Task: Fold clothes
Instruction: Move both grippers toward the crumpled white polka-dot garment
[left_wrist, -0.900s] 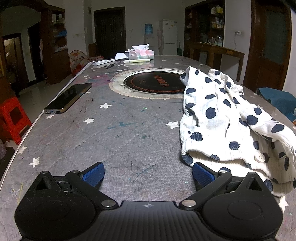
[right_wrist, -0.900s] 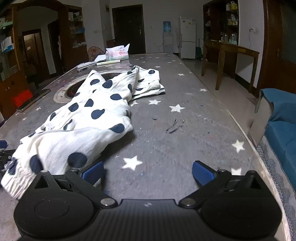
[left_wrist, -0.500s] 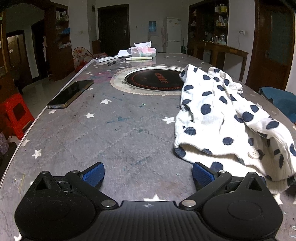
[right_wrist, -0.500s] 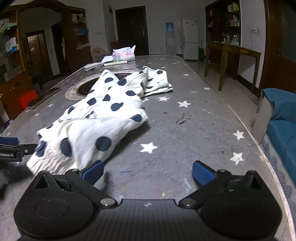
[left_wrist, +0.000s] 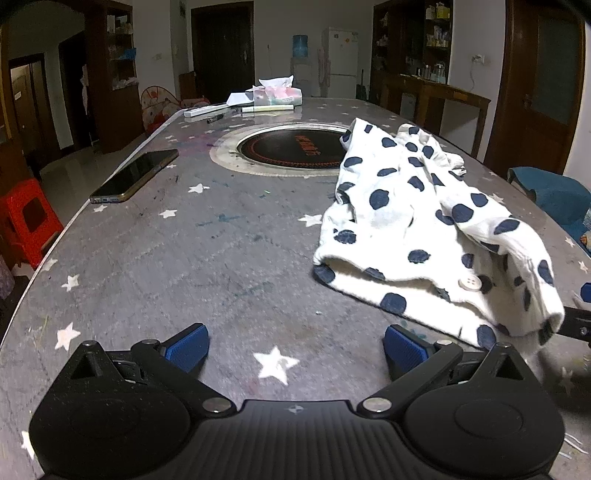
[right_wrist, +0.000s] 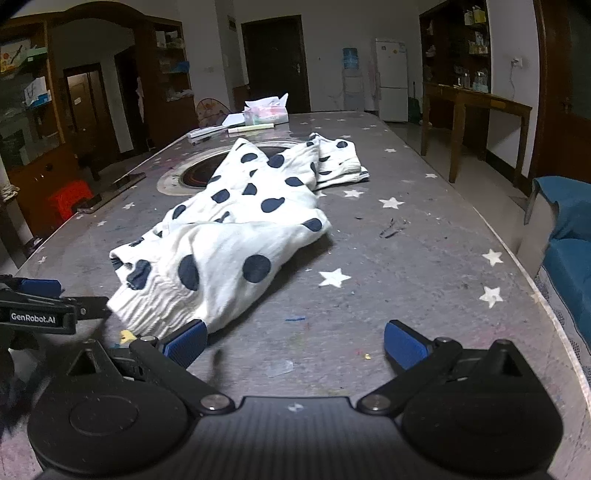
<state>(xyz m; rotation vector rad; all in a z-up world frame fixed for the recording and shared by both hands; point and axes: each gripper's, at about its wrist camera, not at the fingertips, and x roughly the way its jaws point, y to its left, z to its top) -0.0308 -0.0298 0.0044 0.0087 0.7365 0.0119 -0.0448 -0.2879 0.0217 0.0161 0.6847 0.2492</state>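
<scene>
The polka-dot garment (right_wrist: 236, 236) lay rumpled on the table (left_wrist: 207, 266), its long axis running away ahead. Its ribbed hem sat just ahead-left of the right tool (right_wrist: 295, 343), ahead-right of the left tool (left_wrist: 295, 343); both tools gaped wide, empty, the right nearer.

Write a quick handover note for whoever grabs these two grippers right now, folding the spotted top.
Left gripper: open, empty, over bare table.
Right gripper: open, empty; its left finger sits at the garment's ribbed hem.
Polka-dot garment: lying crumpled and unfolded, far end beside the round hotplate inset.
Done: nothing folded.
Left: flatten it, then fold.
</scene>
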